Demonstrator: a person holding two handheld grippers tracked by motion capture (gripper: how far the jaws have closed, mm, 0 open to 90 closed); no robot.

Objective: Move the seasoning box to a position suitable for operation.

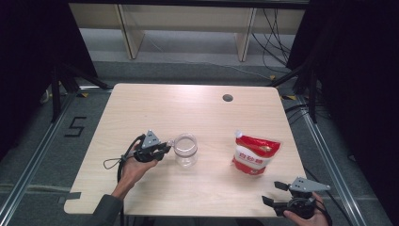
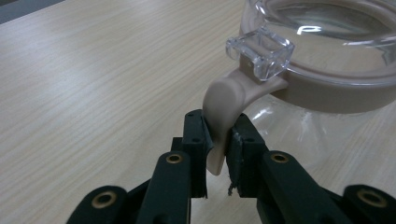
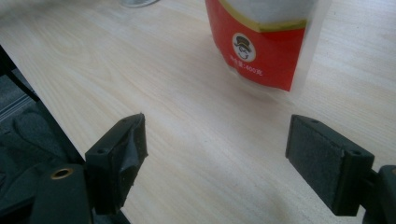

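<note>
In the high view, a clear jar (image 1: 185, 149) stands a little left of the middle of the frame on the wooden table (image 1: 197, 110), with the left gripper (image 1: 162, 148) just left of it at its rim. That view is too small to tell the grip; the left gripper view settles it: the two black jaws are clamped on a beige tab (image 2: 223, 112) that curves down from the beige band under the jar's (image 2: 327, 56) clear rim, with a clear plastic clasp (image 2: 260, 51) just above it at upper centre. The right gripper (image 1: 276, 193) rests at the lower right edge of the high view, jaws wide apart around nothing. Its own view shows bare wood between the pads and, at the top centre, the red and white pouch (image 3: 261, 42) with small print, which the high view places right of the jar (image 1: 255, 154).
</note>
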